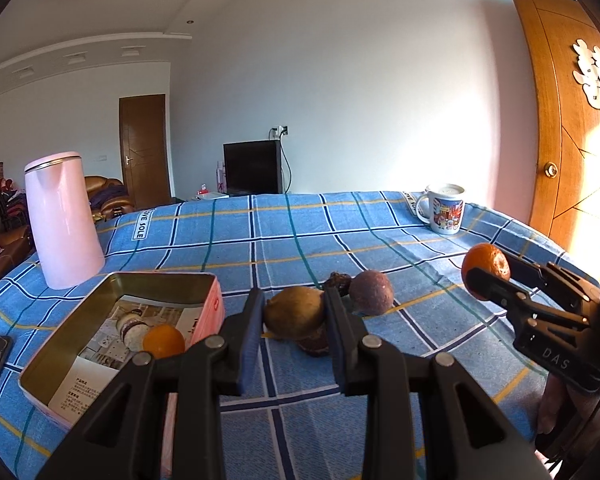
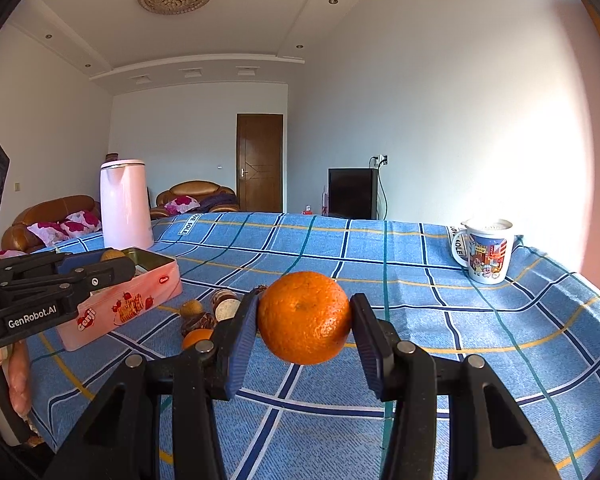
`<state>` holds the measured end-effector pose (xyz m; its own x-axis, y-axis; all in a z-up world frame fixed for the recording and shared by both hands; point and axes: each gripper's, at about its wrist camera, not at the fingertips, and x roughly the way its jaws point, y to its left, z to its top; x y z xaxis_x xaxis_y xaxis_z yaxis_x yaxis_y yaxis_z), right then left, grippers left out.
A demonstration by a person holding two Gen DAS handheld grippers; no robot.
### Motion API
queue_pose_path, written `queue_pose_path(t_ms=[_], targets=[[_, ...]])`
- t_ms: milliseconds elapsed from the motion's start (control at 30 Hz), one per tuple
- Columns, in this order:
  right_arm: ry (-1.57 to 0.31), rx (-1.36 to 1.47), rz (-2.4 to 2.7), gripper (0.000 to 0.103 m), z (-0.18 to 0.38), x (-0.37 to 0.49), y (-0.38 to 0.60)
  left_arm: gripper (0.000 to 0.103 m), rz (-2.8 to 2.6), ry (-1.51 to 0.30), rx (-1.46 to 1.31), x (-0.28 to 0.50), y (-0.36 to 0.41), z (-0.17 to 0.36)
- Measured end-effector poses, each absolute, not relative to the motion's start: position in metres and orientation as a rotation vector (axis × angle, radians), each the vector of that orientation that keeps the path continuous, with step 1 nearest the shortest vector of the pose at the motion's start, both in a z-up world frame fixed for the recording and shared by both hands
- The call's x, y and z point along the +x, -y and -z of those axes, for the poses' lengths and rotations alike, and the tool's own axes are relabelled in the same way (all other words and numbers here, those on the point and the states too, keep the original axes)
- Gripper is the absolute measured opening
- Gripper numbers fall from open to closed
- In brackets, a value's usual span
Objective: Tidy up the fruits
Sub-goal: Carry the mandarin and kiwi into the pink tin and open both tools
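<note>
Black two-finger left gripper [image 1: 290,320] fills the foreground of its own view, its blue-padded fingers closed on a brownish-green round fruit [image 1: 295,312], which is raised just above the blue checked tablecloth [image 1: 284,232] that covers the table. Below and behind that fruit lie a dark wrinkled fruit [image 1: 314,344] and a purple round fruit [image 1: 371,293]. At the left edge of the cloth sits an open pink rectangular tin [image 1: 118,332] with a small orange fruit [image 1: 163,341] inside. The right gripper [image 2: 305,320] clamps a bright orange mandarin [image 2: 304,317] in the air above the cloth. Near the far left corner stands a pale pink kettle [image 1: 62,218]; near the far right corner, a white printed mug [image 1: 444,208].
</note>
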<state>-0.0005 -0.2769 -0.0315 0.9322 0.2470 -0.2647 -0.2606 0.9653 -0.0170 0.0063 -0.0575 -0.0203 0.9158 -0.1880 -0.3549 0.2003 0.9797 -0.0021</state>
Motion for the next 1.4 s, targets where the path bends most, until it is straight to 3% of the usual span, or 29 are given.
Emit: queue_pose_path(t_ms=[900, 1400], targets=[[-0.371, -0.111, -0.534, 0.049, -0.002, 0.045, 0.148, 0.032, 0.006, -0.396, -0.120, 0.028, -0.071, 0.020], [-0.514, -0.277, -0.674, 0.049, 0.025, 0.058, 0.044, 0.032, -0.016, -0.500, -0.155, 0.044, -0.112, 0.038]])
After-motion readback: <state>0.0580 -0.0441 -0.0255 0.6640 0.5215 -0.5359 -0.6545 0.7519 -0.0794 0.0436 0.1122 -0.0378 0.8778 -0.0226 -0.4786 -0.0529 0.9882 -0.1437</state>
